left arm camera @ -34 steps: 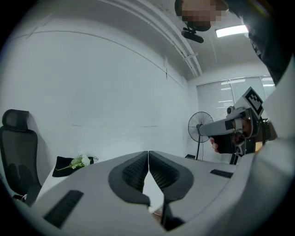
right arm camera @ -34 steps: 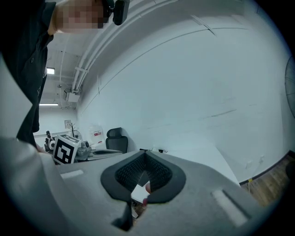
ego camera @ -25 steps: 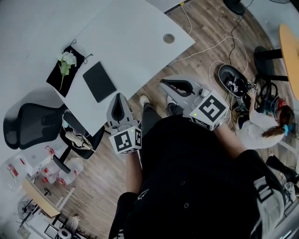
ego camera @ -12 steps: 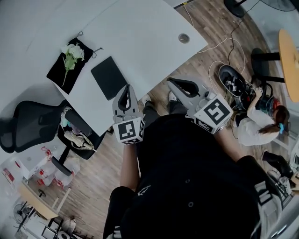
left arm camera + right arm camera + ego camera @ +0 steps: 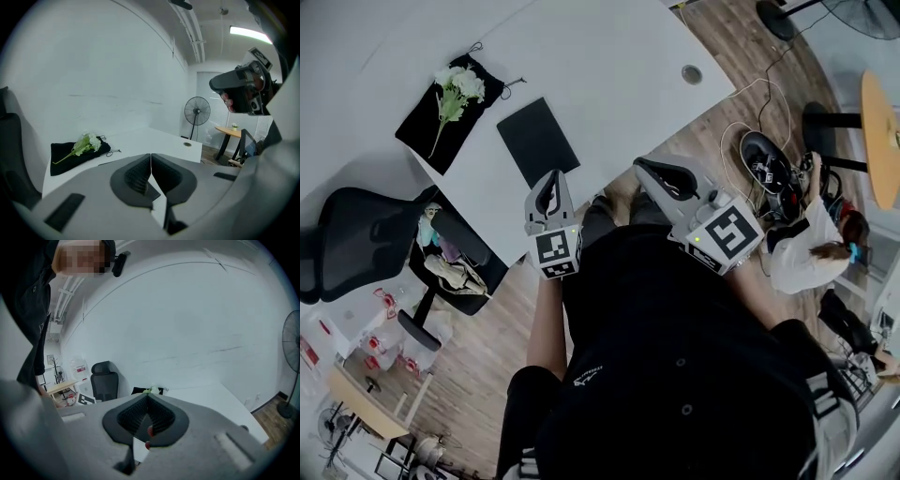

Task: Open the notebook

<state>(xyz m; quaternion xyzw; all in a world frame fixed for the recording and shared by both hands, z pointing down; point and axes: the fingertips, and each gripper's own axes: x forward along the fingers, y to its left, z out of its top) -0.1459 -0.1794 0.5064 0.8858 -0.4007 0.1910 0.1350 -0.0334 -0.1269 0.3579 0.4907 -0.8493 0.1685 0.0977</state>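
The black notebook lies closed on the white table, near its front edge. My left gripper is shut and empty, its tips just short of the notebook's near end; in the left gripper view the shut jaws hide most of the notebook. My right gripper is off the table's edge, right of the notebook, over the wooden floor. Its jaws meet at the tip with nothing between them.
White flowers lie on a black pouch left of the notebook. A black office chair stands at the table's left. A person sits on the floor at right beside cables and a round wooden table. A fan stands beyond the table.
Both grippers have come forward toward the table. The left one has sunk and now reaches the table's edge by the notebook. Both stay shut.
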